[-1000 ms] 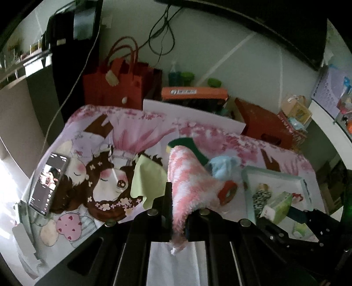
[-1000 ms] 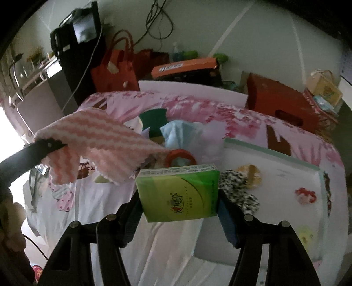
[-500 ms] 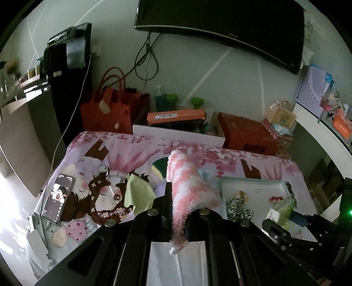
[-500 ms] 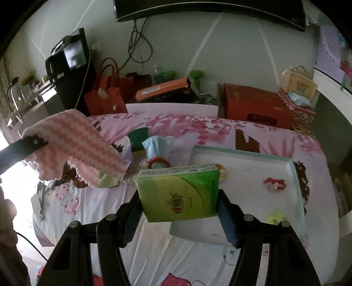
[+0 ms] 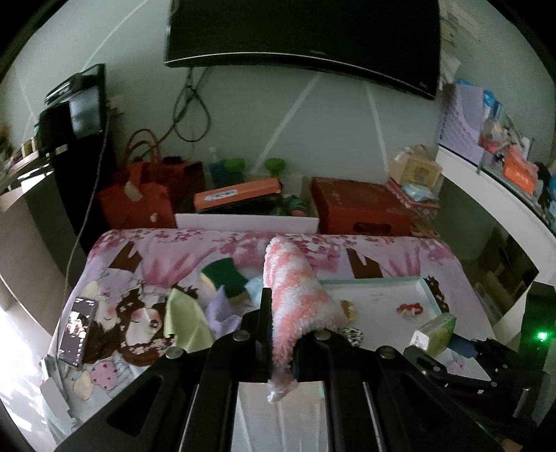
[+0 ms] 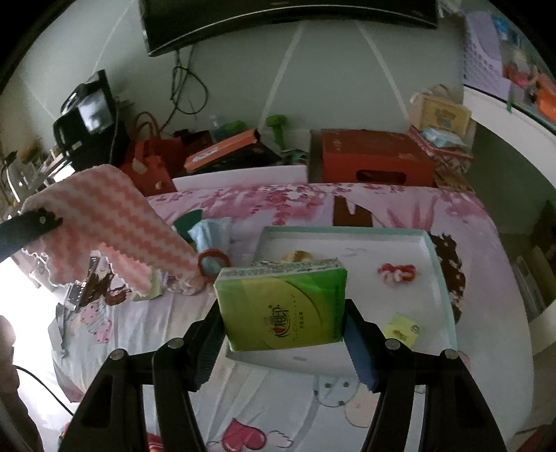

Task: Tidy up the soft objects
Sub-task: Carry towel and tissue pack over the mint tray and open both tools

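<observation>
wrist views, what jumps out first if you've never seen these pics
The green tissue pack fills the middle of the right wrist view, clamped between the right tongs above the white tray. Next comes the pink-and-white fluffy cloth, pinched in the shut left tongs and hanging over the cartoon-print bedsheet. Behind both, a dark wall screen hangs over red boxes and bags.

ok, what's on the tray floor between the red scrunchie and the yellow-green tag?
Nothing: in the right wrist view the white tray floor is bare between the red scrunchie and the yellow-green tag.
</observation>
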A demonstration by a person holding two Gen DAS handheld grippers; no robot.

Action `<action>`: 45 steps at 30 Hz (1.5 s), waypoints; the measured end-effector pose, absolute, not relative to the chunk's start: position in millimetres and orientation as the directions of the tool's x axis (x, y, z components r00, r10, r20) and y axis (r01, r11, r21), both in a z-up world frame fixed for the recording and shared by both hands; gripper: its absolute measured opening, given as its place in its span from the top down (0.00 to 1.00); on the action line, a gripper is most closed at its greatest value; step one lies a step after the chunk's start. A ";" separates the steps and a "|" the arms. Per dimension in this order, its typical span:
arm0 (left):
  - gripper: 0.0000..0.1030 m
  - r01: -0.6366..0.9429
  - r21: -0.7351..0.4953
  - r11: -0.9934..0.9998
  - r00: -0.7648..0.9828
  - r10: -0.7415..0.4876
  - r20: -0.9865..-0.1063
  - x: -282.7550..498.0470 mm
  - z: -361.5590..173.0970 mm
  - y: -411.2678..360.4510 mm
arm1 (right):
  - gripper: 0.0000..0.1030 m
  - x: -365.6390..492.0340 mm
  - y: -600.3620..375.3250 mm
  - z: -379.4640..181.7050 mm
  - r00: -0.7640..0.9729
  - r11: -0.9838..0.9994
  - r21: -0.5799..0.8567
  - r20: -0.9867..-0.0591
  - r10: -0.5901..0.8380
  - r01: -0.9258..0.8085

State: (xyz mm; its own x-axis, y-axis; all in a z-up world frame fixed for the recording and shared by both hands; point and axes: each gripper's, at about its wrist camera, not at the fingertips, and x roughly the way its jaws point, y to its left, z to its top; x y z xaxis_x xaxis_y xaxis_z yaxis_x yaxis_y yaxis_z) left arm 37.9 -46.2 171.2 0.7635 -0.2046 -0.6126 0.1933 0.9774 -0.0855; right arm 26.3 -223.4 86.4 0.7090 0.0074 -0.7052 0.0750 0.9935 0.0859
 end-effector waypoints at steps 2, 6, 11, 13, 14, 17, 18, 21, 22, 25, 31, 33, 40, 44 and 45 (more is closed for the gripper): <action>0.93 0.209 -0.078 0.975 0.758 -0.212 -0.617 38.9 170.3 -58.4 | 0.35 25.0 -235.9 82.1 0.705 0.991 0.095 -0.710 0.001 0.093; 0.93 0.243 -0.066 0.968 0.742 -0.229 -0.630 43.1 163.9 -85.3 | 0.35 24.5 -258.2 72.9 0.694 0.987 0.102 -0.720 -0.013 0.124; 0.93 0.290 -0.051 0.956 0.715 -0.252 -0.652 50.4 151.5 -119.1 | 0.35 27.1 -286.0 58.4 0.678 0.979 0.116 -0.734 -0.031 0.170; 0.93 0.307 -0.045 0.951 0.706 -0.259 -0.659 53.5 147.4 -129.8 | 0.35 29.2 -297.8 51.7 0.670 0.975 0.120 -0.742 -0.038 0.188; 0.93 0.320 -0.041 0.947 0.700 -0.265 -0.663 55.6 144.4 -138.0 | 0.35 29.8 -301.5 49.4 0.667 0.974 0.119 -0.744 -0.042 0.194; 0.93 0.347 -0.034 0.937 0.686 -0.278 -0.672 59.9 138.0 -154.6 | 0.35 34.2 -316.0 42.1 0.657 0.970 0.114 -0.751 -0.058 0.216; 0.93 0.357 -0.033 0.934 0.681 -0.284 -0.675 62.0 135.5 -160.2 | 0.35 36.3 -319.9 40.5 0.655 0.968 0.114 -0.753 -0.062 0.222; 0.93 0.383 -0.031 0.923 0.667 -0.299 -0.683 68.5 127.6 -175.7 | 0.35 42.7 -333.0 34.4 0.649 0.964 0.111 -0.757 -0.074 0.240; 0.93 0.392 -0.029 0.920 0.661 -0.303 -0.686 71.2 124.2 -180.9 | 0.35 44.3 -335.5 32.8 0.647 0.963 0.110 -0.758 -0.077 0.244; 0.93 0.409 -0.030 0.912 0.649 -0.314 -0.693 79.6 114.9 -192.7 | 0.35 50.7 -346.1 26.2 0.638 0.959 0.103 -0.764 -0.092 0.262; 0.93 0.430 -0.034 0.902 0.620 -0.322 -0.716 96.3 91.5 -209.1 | 0.35 60.8 -360.1 15.0 0.620 0.954 0.091 -0.776 -0.111 0.285; 0.93 0.433 -0.039 0.900 0.608 -0.324 -0.725 101.0 82.5 -212.6 | 0.35 64.5 -363.8 9.6 0.612 0.953 0.086 -0.782 -0.116 0.290; 0.93 0.429 -0.048 0.902 0.557 -0.306 -0.772 119.0 44.3 -221.2 | 0.35 76.8 -371.0 -7.9 0.590 0.951 0.080 -0.798 -0.118 0.299; 0.93 0.422 -0.048 0.905 0.529 -0.289 -0.798 127.6 22.9 -223.3 | 0.35 83.7 -371.9 -16.0 0.581 0.952 0.077 -0.806 -0.116 0.296; 0.93 0.420 -0.048 0.906 0.523 -0.286 -0.803 129.4 18.5 -223.4 | 0.35 85.0 -371.9 -17.2 0.580 0.952 0.077 -0.806 -0.115 0.296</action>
